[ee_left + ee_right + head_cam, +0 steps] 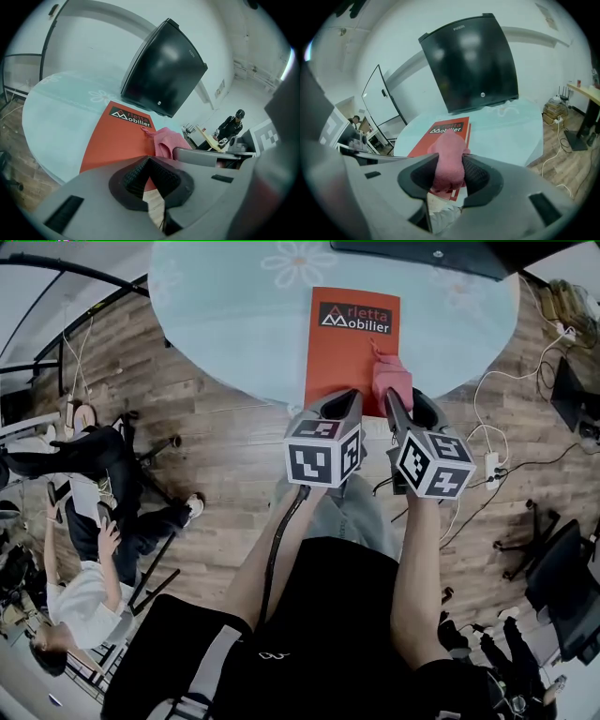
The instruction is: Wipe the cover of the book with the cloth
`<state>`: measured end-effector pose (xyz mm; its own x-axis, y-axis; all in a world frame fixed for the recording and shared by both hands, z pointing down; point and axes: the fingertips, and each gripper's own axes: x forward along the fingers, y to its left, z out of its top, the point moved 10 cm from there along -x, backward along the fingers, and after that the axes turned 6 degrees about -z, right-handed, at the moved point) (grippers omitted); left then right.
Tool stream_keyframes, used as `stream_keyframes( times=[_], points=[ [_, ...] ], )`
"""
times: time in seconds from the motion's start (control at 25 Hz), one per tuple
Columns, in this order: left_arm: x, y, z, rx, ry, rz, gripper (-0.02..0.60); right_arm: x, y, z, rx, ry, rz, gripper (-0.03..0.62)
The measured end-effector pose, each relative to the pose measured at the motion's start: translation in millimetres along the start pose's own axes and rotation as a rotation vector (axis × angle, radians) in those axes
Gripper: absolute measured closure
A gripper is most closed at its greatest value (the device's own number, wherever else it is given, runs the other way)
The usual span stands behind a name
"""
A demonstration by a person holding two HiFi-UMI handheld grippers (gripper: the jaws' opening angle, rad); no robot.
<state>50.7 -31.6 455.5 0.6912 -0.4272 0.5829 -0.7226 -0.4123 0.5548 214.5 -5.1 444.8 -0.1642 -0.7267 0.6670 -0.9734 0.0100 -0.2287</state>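
Observation:
An orange-red book (342, 348) with a black title label lies flat at the near edge of the round pale-blue table (234, 324). My right gripper (398, 407) is shut on a pink cloth (392, 379), which hangs over the book's near right part. The cloth (449, 164) fills the gap between the right jaws, with the book (443, 133) just beyond. My left gripper (343, 409) hovers beside it over the book's near edge, shut with nothing in it. In the left gripper view the book (117, 140) and the cloth (168, 141) lie ahead of the left gripper (149, 161).
A black monitor (468, 61) stands at the table's far side. Wooden floor surrounds the table. A person sits on a chair (94, 512) at the left. White cables and a power strip (490, 465) lie on the floor at the right, near an office chair (562, 577).

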Motion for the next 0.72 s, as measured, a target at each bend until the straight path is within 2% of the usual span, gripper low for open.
stream_keyframes(
  times=[0.12,0.28,0.52,0.72],
  points=[
    [-5,1,1,-0.006,-0.015,0.008,0.568,-3,6,4,-0.004,-0.01,0.015,0.439],
    [-21,5,3,-0.023,-0.055,0.039,0.569,1,30,13,-0.029,-0.021,0.093,0.439],
    [-57,43,-3,-0.097,-0.119,0.14,0.568,22,80,11,-0.102,0.008,0.216,0.439],
    [-81,67,-14,-0.141,-0.144,0.203,0.568,33,112,-6,-0.147,0.049,0.272,0.439]
  ],
)
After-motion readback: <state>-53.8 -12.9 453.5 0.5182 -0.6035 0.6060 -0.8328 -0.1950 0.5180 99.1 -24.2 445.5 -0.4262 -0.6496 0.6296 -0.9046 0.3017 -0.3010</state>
